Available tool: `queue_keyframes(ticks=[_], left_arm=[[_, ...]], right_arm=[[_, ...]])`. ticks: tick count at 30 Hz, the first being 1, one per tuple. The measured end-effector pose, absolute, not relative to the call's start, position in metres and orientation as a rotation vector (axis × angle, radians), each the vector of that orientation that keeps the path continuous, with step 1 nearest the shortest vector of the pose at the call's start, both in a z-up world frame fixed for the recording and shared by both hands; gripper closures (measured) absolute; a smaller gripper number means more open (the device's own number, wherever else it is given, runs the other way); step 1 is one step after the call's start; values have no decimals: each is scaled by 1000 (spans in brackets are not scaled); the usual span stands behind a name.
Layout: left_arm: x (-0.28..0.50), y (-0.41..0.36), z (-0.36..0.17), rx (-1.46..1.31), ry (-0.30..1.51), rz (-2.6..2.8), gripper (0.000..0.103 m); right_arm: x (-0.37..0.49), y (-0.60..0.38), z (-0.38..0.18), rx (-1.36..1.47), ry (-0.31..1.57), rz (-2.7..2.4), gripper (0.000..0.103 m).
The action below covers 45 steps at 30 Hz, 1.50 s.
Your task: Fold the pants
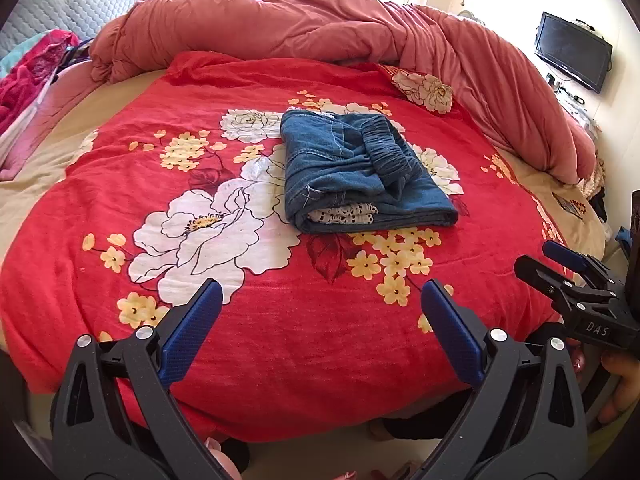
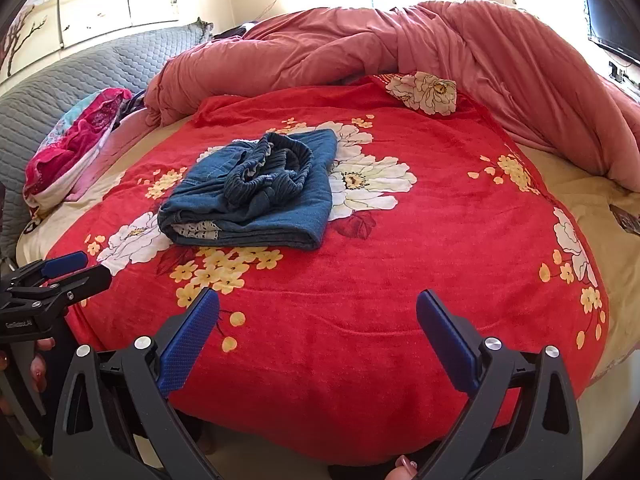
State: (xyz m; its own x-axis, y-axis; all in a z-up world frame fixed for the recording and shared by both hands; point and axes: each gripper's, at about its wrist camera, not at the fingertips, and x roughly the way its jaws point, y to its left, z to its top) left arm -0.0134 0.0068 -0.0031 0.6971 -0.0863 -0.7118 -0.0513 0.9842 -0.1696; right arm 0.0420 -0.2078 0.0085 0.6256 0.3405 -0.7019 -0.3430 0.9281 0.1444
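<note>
While both sets of jaws stand wide apart and hold nothing, the left gripper (image 1: 322, 294) and right gripper (image 2: 318, 304) hang over the near edge of the blanket (image 1: 120, 184), well short of the pants (image 1: 360, 172). Each gripper has black plastic arms and ribbed blue pads (image 1: 192, 332). From the left wrist view the right gripper shows at the right edge, a hand (image 1: 622, 384) behind it; the right wrist view shows the left one at the left edge.

Between the jaws and the pants lies an open stretch of red blanket, fuzzy, printed with white and yellow flowers, draping over the bed's front edge. The pants sit near the blanket's middle, folded into a thick squarish bundle of blue denim, gathered elastic waistband on top and white lace peeking from the near fold. Bare blanket surrounds them. A rumpled pink duvet (image 1: 320, 24) walls the far and right sides. A grey quilted headboard (image 2: 80, 72) stands at the left.
</note>
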Motion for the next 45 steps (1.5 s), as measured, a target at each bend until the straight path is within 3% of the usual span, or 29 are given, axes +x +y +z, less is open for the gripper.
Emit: queue_keyframes(ticks=[45], left_arm=[[-15, 11, -2, -180, 809, 15, 9]], right_arm=[[43, -201, 13, -5, 804, 400, 5]])
